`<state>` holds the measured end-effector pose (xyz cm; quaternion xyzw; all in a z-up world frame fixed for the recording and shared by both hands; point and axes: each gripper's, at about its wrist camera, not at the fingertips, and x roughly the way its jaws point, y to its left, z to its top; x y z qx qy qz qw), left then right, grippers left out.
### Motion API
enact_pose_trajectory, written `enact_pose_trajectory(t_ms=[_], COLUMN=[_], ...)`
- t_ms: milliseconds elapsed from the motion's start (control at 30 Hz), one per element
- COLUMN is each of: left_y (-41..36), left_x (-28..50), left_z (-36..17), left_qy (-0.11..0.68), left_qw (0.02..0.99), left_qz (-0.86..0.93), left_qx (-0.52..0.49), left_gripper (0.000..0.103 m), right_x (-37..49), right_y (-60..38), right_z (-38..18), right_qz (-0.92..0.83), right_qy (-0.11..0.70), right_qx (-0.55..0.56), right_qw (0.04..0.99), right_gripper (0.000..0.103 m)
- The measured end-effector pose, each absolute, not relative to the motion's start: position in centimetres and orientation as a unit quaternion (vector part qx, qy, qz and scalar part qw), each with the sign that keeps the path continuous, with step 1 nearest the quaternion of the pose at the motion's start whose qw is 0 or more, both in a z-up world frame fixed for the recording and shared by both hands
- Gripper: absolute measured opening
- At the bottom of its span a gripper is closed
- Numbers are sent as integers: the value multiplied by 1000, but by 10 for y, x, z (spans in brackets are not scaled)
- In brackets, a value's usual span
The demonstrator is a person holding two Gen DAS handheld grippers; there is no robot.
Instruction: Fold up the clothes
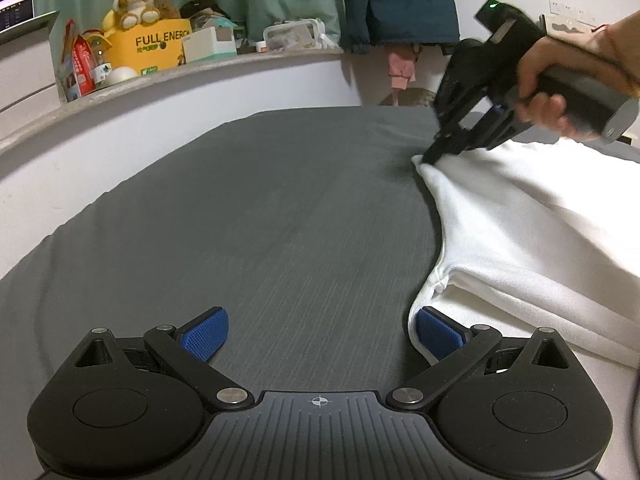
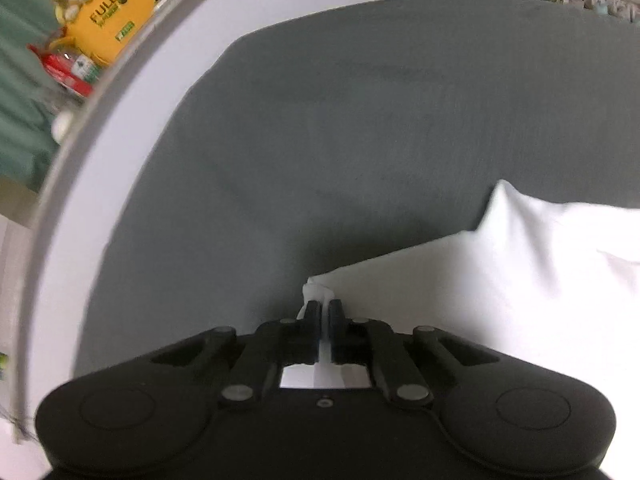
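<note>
At six o'clock in its own view, the left gripper (image 1: 322, 334) has its blue pads (image 1: 438, 338) spread wide, the right-hand pad touching the hem of the white garment (image 1: 520, 232). From two o'clock, the right gripper (image 1: 430, 158) pinches a bunched corner of that garment between closed jaws. Folded cloth covers the grey bed (image 1: 260, 208) from three to five o'clock; bare sheet runs toward nine and twelve. At eleven o'clock, a ledge (image 1: 168, 74) holds a yellow box (image 1: 150, 50) topped by a plush toy (image 1: 134, 4).
</note>
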<state>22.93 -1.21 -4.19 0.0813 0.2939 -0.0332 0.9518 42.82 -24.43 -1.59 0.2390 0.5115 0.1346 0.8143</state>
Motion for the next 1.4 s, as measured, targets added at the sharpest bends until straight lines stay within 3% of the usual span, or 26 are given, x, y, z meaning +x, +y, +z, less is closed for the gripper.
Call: enact_pose_trajectory(t_ms=[100, 267, 433, 600, 667, 833, 1000, 1100, 1133, 1200, 1400], left_y=[-9, -5, 3, 10, 13, 23, 32, 31, 29, 24, 6], left_x=[231, 231, 230, 228, 227, 223, 211, 206, 203, 200, 184], left_z=[-42, -42, -40, -38, -37, -31, -23, -21, -21, -21, -16], left_qy=[298, 303, 308, 314, 316, 308, 281, 274, 272, 267, 250], left_qw=[951, 951, 950, 949, 948, 951, 959, 961, 962, 963, 968], left_qz=[-32, -28, -15, -2, 3, 22, 40, 39, 36, 32, 17], left_qx=[72, 62, 51, 40, 36, 21, 0, -5, -5, 0, 5], left_gripper=[103, 103, 103, 103, 103, 103, 103, 103, 103, 103, 103], right_x=[429, 429, 423, 367, 327, 235, 196, 179, 178, 181, 144], right_y=[-236, -249, -260, -263, -254, -198, -148, -139, -136, -131, -169], right_z=[-12, -27, -8, 22, 27, 22, -2, 4, 3, -7, 26], right_qz=[125, 116, 120, 188, 217, 192, 145, 147, 144, 137, 110], right_qy=[478, 460, 430, 409, 408, 405, 386, 361, 365, 394, 354], right_qx=[228, 298, 293, 248, 237, 96, -32, -34, -34, -51, -2], right_qw=[839, 828, 845, 858, 855, 889, 910, 920, 919, 907, 929], right_gripper=[3, 5, 36, 37, 42, 44, 52, 54, 63, 64, 66])
